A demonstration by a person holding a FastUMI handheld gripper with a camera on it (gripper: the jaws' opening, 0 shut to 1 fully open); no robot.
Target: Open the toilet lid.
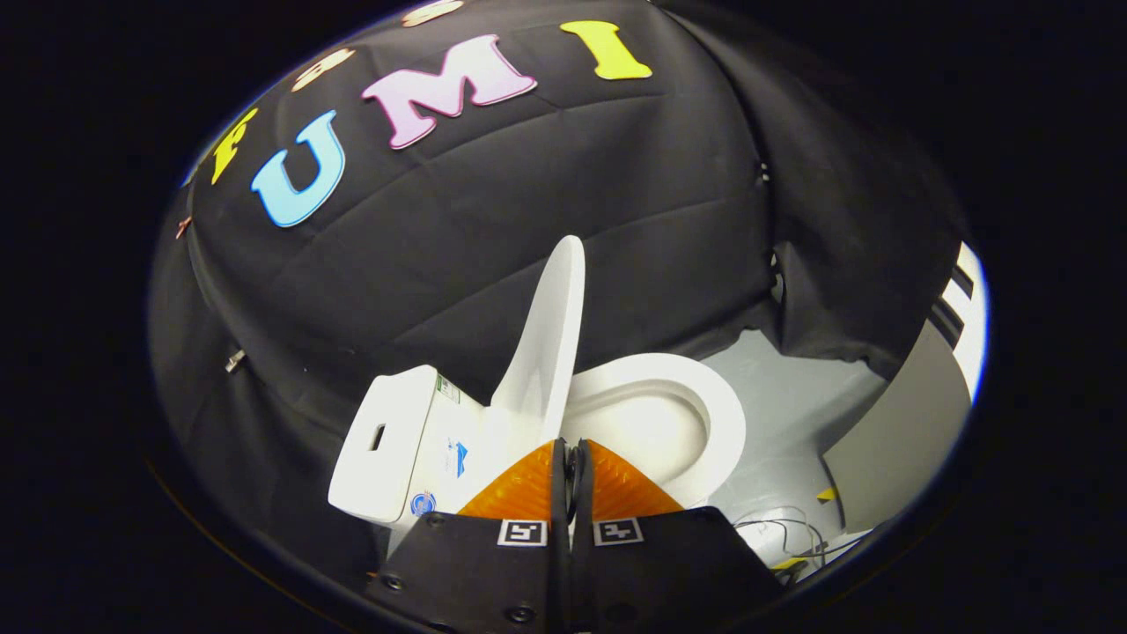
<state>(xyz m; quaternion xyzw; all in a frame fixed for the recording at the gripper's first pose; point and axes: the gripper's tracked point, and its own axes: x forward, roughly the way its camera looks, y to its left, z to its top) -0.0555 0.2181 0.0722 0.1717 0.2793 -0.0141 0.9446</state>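
At ten o'clock from my gripper [570, 453] stands the toilet tank [387, 440]. At twelve o'clock the toilet lid [550, 339] is already raised upright; at one o'clock the bowl [696, 414] lies open. I judge the task nearly finished. My fingers are pressed together, holding nothing.

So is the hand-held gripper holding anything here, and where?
Nothing. The hand-held gripper is shut on itself, just short of the raised toilet lid.

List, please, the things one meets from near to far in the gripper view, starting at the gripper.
gripper, fingers together with nothing between them → raised toilet lid just ahead → black cloth wall beyond.
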